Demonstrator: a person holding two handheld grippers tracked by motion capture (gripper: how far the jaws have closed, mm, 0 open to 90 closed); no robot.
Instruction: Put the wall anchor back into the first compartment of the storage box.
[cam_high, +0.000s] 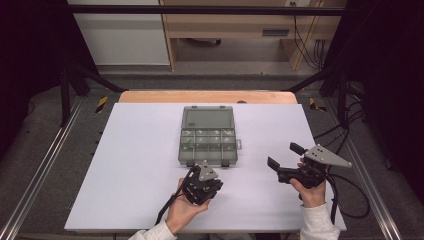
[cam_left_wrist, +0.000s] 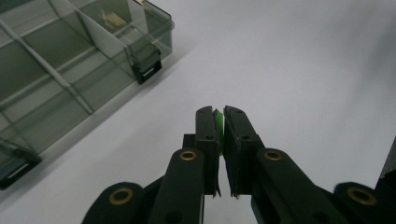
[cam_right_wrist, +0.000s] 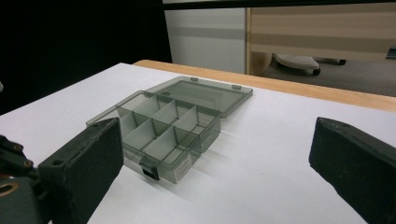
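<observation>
A smoky clear compartment box (cam_high: 208, 145) lies open in the middle of the white table, its lid (cam_high: 208, 118) folded back flat on the far side. My left gripper (cam_high: 205, 186) sits just in front of the box's near edge. In the left gripper view it (cam_left_wrist: 221, 122) is shut on a thin green piece (cam_left_wrist: 218, 122), with the box (cam_left_wrist: 56, 70) to its upper left. To the right of the box my right gripper (cam_high: 283, 156) is open, nothing between its jaws. The right gripper view looks across the box (cam_right_wrist: 163, 135) and its dividers.
The white board (cam_high: 140, 170) covers a wooden table whose far edge (cam_high: 207, 96) shows behind it. Cables (cam_high: 345, 195) trail from the right gripper by the table's right edge. A small green item (cam_high: 188, 145) lies in a left compartment of the box.
</observation>
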